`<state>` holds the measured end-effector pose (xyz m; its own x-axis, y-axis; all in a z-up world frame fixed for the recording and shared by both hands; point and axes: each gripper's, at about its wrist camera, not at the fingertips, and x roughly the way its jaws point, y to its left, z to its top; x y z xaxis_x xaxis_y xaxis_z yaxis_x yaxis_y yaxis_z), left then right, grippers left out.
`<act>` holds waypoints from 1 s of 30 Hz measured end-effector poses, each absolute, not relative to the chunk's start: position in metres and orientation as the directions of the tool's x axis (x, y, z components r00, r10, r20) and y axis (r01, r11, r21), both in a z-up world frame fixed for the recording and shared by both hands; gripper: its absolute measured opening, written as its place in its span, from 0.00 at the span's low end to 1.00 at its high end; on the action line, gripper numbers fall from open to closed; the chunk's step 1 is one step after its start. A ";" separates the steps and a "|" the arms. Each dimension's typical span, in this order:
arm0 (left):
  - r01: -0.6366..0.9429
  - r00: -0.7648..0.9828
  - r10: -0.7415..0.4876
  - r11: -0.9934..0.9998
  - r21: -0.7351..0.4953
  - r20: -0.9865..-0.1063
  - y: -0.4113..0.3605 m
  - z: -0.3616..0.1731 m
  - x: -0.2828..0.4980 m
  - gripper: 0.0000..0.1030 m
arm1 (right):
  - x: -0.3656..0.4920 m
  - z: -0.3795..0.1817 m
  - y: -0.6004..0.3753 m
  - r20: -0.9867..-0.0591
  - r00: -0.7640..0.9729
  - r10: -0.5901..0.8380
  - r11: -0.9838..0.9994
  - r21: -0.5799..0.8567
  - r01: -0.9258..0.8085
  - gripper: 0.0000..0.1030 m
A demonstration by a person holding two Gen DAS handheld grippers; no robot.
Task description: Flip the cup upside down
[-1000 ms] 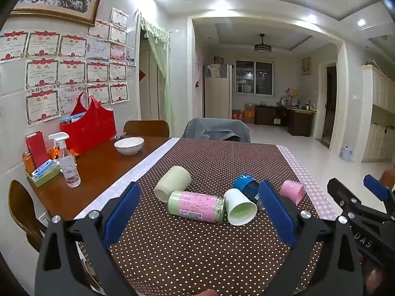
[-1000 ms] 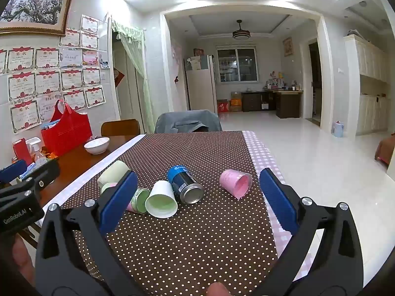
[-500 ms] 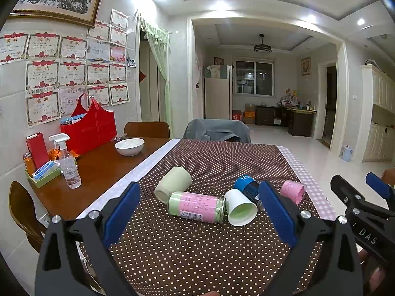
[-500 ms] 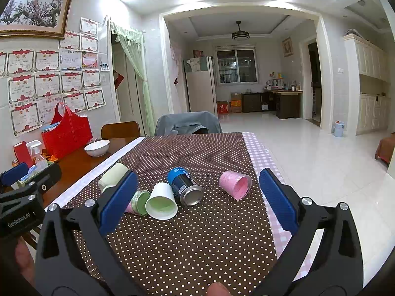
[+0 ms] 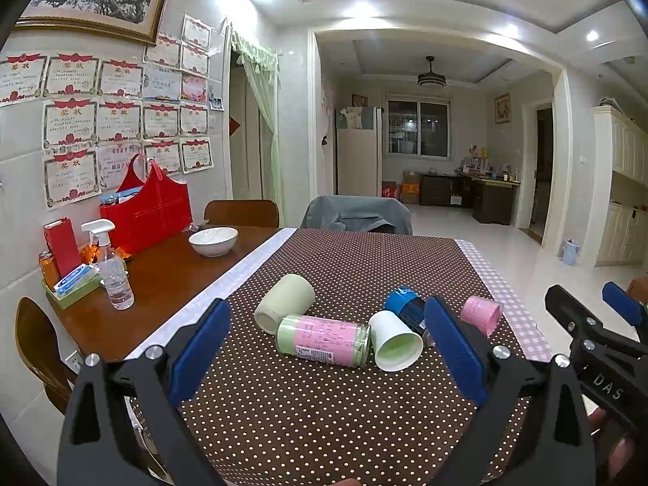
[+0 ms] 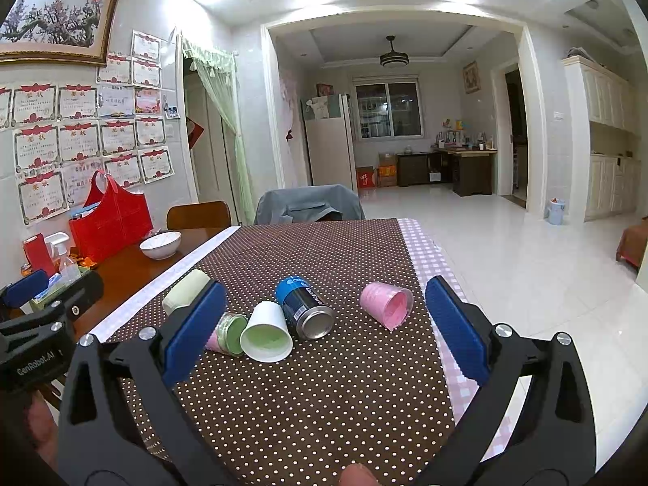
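Several cups and cans lie on their sides on the brown dotted tablecloth (image 5: 324, 405). A white cup (image 5: 395, 340) (image 6: 267, 334) with a green inside has its mouth toward me. A pink cup (image 5: 482, 314) (image 6: 384, 303) lies at the right, a pale green cup (image 5: 283, 297) (image 6: 186, 289) at the left. A pink-labelled can (image 5: 324, 340) (image 6: 227, 332) and a blue can (image 5: 407, 310) (image 6: 303, 308) lie between them. My left gripper (image 5: 328, 348) is open and empty, short of the group. My right gripper (image 6: 320, 328) is open and empty, also short of it.
A white bowl (image 5: 213, 241), a spray bottle (image 5: 111, 271), a red bag (image 5: 148, 210) and a small tray of items (image 5: 69, 283) stand on the bare wood at the left. A grey-draped chair (image 5: 356, 214) is at the far end. The table's right edge drops to tiled floor.
Both grippers have shifted only slightly; the right wrist view has edged a little forward and left. The cups and cans have not moved.
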<state>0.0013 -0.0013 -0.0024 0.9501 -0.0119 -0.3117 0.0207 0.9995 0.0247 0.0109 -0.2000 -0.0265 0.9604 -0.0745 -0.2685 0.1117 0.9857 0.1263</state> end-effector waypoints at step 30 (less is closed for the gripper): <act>0.022 0.947 -0.013 0.999 0.024 -0.322 -0.001 -0.006 0.003 0.92 | 0.010 -0.023 -0.201 -0.264 0.962 -0.074 0.987 0.121 0.109 0.94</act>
<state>0.0032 -0.0013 -0.0055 0.9466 -0.0131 -0.3221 0.0220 0.9995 0.0240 0.0104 -0.2010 -0.0235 0.9616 -0.0737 -0.2643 0.1088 0.9867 0.1209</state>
